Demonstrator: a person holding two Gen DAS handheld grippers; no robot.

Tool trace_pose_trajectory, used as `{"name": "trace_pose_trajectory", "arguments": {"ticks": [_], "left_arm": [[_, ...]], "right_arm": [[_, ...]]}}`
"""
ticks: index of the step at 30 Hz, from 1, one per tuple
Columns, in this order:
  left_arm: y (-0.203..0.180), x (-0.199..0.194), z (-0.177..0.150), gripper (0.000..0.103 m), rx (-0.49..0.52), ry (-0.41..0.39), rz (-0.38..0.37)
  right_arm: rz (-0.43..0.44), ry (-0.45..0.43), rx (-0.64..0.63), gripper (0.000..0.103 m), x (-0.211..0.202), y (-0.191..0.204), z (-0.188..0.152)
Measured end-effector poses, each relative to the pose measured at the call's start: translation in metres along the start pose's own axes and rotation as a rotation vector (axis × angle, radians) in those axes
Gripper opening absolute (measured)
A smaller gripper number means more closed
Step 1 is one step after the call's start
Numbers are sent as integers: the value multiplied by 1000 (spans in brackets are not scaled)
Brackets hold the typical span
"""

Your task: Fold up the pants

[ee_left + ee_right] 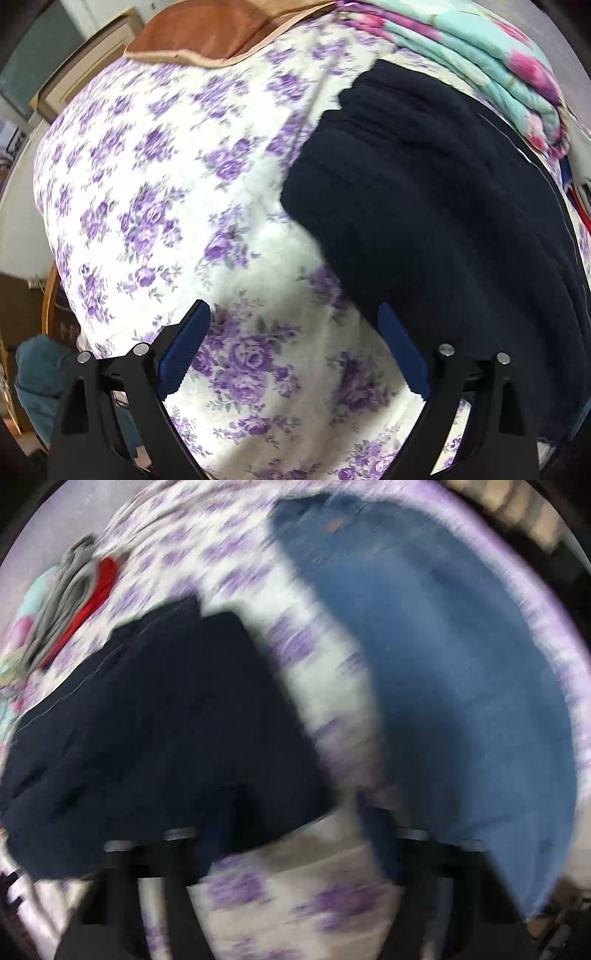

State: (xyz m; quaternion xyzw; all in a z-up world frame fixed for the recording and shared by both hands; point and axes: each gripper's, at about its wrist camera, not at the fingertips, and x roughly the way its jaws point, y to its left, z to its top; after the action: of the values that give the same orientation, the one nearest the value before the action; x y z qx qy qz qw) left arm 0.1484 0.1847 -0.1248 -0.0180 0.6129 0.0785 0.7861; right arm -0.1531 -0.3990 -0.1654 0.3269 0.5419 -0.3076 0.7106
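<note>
Dark navy pants (436,206) lie folded on a bed with a white sheet printed with purple flowers (155,192). My left gripper (293,343) is open and empty, just left of the pants' near edge, with its right finger (402,350) next to the fabric. The right wrist view is heavily blurred. It shows the navy pants (155,720) at the left and blue jeans (461,686) spread at the right. My right gripper (291,834) hovers over the sheet between them and its fingers look spread apart and empty.
A folded turquoise and pink blanket (491,62) lies behind the pants. A brown pillow (207,33) sits at the bed's far end. Grey and red clothes (77,594) are piled at the left. A teal cloth (40,373) lies beyond the bed edge.
</note>
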Motion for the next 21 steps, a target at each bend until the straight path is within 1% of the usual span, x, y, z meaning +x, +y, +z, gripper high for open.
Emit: {"name": "trace_pose_trajectory", "arguments": {"ticks": [1,3,4,5,6,7,8,9,10,11,12,13,14,15,16,18,20,21], "left_arm": [[3,0,2,89,-5,0,-5],[6,-3,4,89,-3,-12,-13],[8,-5,6,89,2,-22,-25],[9,-6,8,89,7,-25,-33],[10,-5,9,89,11,-27,-37],[12,-5,11,89,12,-31,-39],[13,-4,13,89,10,-31,-43],[15,-2,16,89,5,-25,-51],[18,0,20,89,-7,-16,-70],[20,2,21,88,-21,-6,-95],[22,6,28,83,-40,10,-129],[19,10,30,79,-46,25,-147],[17,14,34,76,-46,40,-156],[10,22,37,74,-42,65,-157],[4,25,35,74,-43,78,-158],[-1,34,43,72,-56,100,-182],[-3,47,51,68,-88,142,-233],[-4,52,54,68,-99,159,-248]], "right_arm": [[-15,3,-23,29,1,9,-3],[-45,-46,-100,27,-10,23,-4],[-94,-67,-120,32,-14,24,-3],[-232,-100,-153,39,-17,24,-2],[-404,-133,-185,43,-17,24,-1],[-595,-130,-206,58,-12,22,1],[-573,-87,-212,57,-10,22,4],[-476,-79,-199,56,-15,23,4],[-417,-118,-184,59,-26,28,6],[-405,-168,-181,74,-38,35,7],[-406,-225,-192,82,-49,46,9],[-391,-256,-210,91,-54,55,10],[-367,-263,-228,92,-56,62,10],[-330,-252,-258,92,-55,74,9],[-311,-237,-277,92,-52,79,12],[-282,-216,-303,92,-49,93,7],[-231,-191,-302,92,-43,100,1],[-215,-177,-299,92,-41,105,-3]]}}
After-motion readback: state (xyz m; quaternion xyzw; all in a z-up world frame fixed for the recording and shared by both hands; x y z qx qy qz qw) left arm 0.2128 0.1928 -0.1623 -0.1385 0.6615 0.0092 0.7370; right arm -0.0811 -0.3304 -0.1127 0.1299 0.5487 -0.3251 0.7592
